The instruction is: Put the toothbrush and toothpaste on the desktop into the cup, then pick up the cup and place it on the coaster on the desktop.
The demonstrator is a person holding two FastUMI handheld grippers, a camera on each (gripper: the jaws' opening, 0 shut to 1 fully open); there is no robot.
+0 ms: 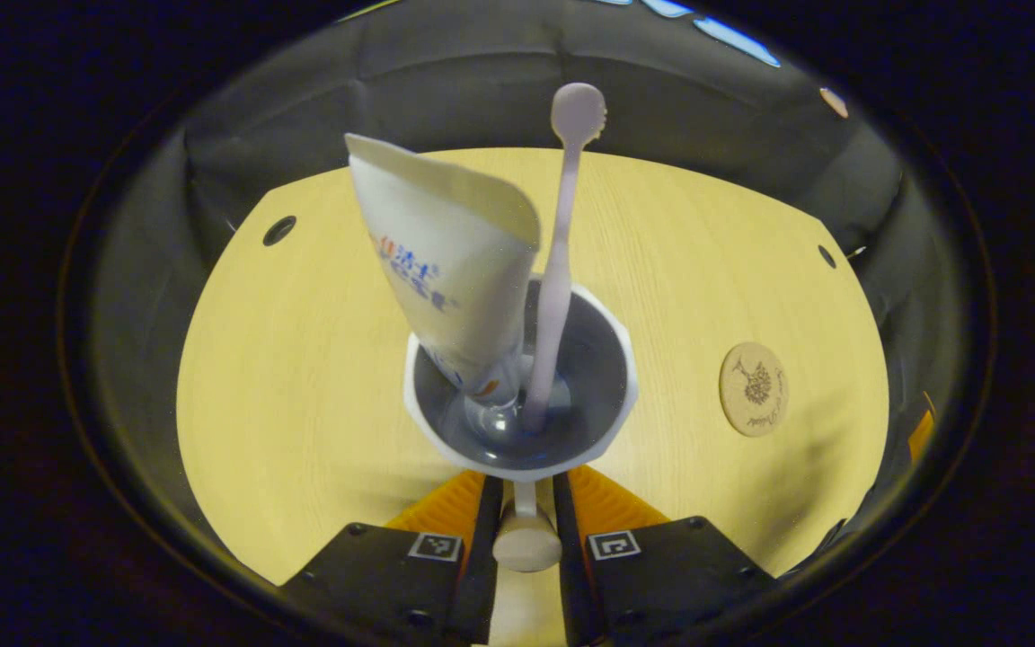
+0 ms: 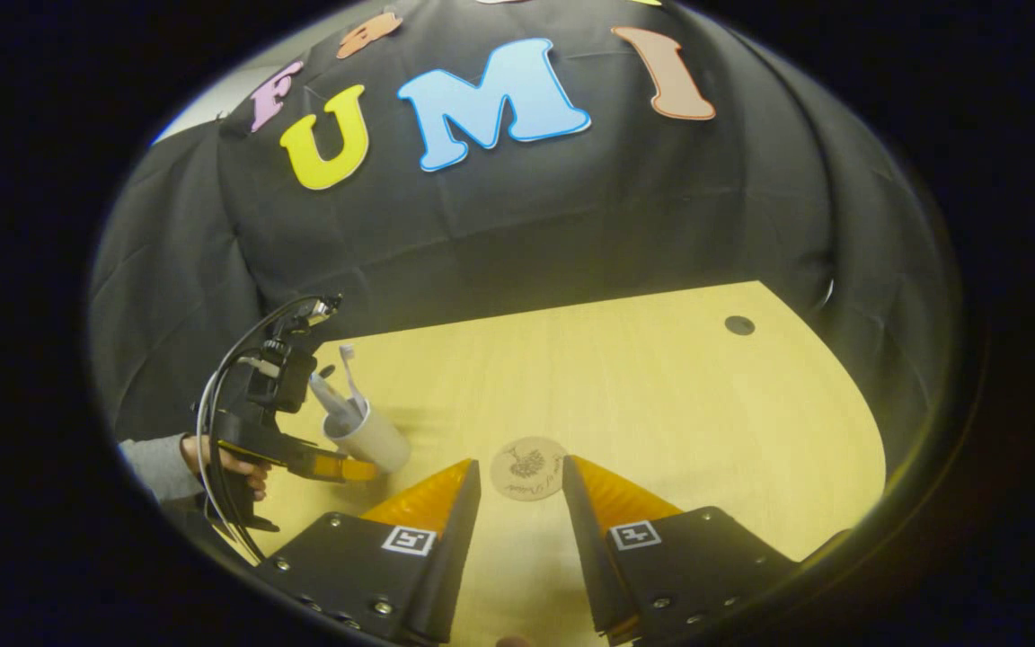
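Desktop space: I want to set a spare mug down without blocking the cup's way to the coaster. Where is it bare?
Bare desktop lies behind the coaster toward the black wall, and right of it up to the round hole. It is crowded at the cup, where the left gripper holds on.

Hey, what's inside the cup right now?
The cup holds the toothpaste, cap end down, and the toothbrush, standing with its head up. The left hand-held gripper grips the cup's handle. Part of the cup's bottom is hidden behind the toothpaste.
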